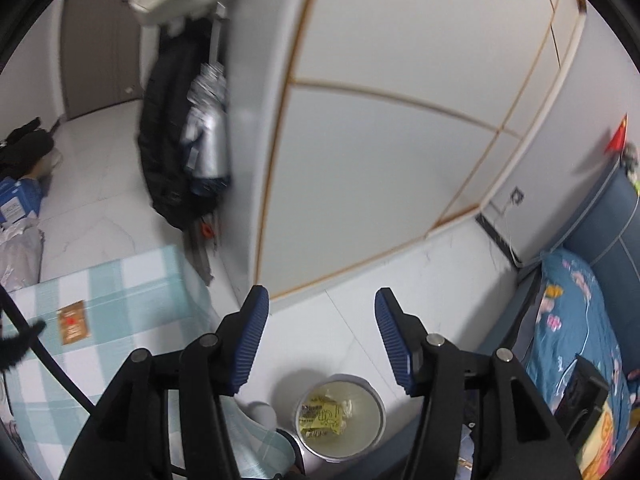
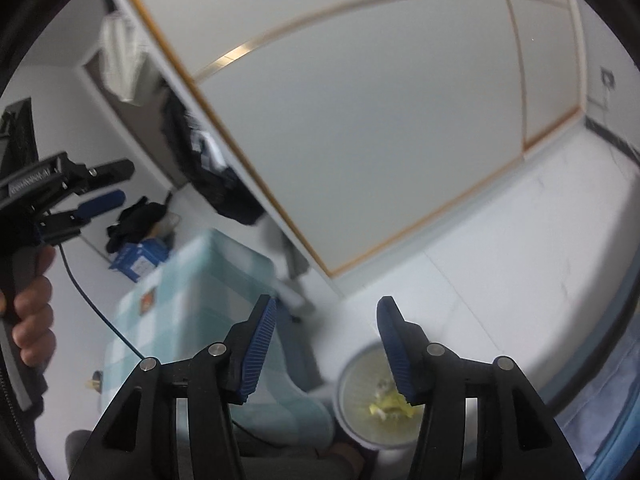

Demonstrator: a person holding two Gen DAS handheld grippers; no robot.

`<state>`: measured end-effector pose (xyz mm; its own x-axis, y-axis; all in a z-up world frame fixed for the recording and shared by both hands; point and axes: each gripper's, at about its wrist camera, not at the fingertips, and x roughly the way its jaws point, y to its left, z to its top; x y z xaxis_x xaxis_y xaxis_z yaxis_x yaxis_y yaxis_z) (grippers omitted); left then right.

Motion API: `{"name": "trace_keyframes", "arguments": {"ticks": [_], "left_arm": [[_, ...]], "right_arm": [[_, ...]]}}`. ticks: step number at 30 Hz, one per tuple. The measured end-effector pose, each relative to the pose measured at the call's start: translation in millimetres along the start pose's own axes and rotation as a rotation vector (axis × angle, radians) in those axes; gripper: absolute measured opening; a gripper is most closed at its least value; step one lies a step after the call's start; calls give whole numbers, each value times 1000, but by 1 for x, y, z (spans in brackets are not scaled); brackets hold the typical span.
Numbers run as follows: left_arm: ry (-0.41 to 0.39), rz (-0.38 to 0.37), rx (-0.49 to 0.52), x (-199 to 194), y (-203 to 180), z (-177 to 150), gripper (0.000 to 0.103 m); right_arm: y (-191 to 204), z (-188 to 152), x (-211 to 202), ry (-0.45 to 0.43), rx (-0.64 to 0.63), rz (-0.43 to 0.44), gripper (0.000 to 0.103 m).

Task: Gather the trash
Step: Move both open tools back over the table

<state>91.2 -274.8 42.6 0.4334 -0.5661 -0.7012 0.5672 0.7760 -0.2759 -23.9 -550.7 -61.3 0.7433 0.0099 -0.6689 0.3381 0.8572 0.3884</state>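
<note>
A round white trash bin (image 1: 362, 392) stands on the pale floor below my left gripper (image 1: 322, 296), and a crumpled yellow wrapper (image 1: 324, 416) lies inside it. The left gripper is open and holds nothing. My right gripper (image 2: 326, 304) is open and empty too, and its right finger covers part of the bin (image 2: 358, 376) and the yellow wrapper (image 2: 390, 404). A small brown packet (image 1: 72, 320) lies flat on the checked tablecloth (image 1: 132, 280) to the left. In the right wrist view, blurred, the packet (image 2: 147, 300) shows again, and the left gripper (image 2: 116, 186) sits raised at the far left in a hand (image 2: 34, 320).
White sliding wardrobe doors (image 1: 400, 140) fill the background. Dark jackets (image 1: 172, 140) hang at the wardrobe's end. A bed with a blue patterned cover (image 1: 576, 320) is at the right. A blue box (image 1: 18, 196) and dark clothes lie on the floor at the far left.
</note>
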Motion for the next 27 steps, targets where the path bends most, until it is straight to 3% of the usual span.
{"name": "trace_keyframes", "arguments": {"ticks": [3, 8, 10, 17, 20, 25, 27], "left_arm": [[-52, 9, -22, -25, 13, -2, 61], [-165, 18, -21, -78, 27, -6, 62], [-214, 31, -36, -98, 36, -11, 67], [-343, 127, -118, -154, 72, -27, 76], [-409, 186, -150, -172, 83, -34, 85], [-481, 284, -175, -194, 106, -47, 85], [-483, 312, -201, -198, 116, -52, 88]], "right_arm": [[31, 10, -16, -49, -61, 30, 55], [77, 21, -43, -123, -159, 71, 57], [94, 23, -56, -156, -191, 84, 61], [147, 27, -89, -242, -303, 143, 66], [176, 24, -97, -279, -363, 183, 73], [214, 11, -104, -303, -452, 303, 91], [229, 4, -102, -301, -481, 343, 92]]}}
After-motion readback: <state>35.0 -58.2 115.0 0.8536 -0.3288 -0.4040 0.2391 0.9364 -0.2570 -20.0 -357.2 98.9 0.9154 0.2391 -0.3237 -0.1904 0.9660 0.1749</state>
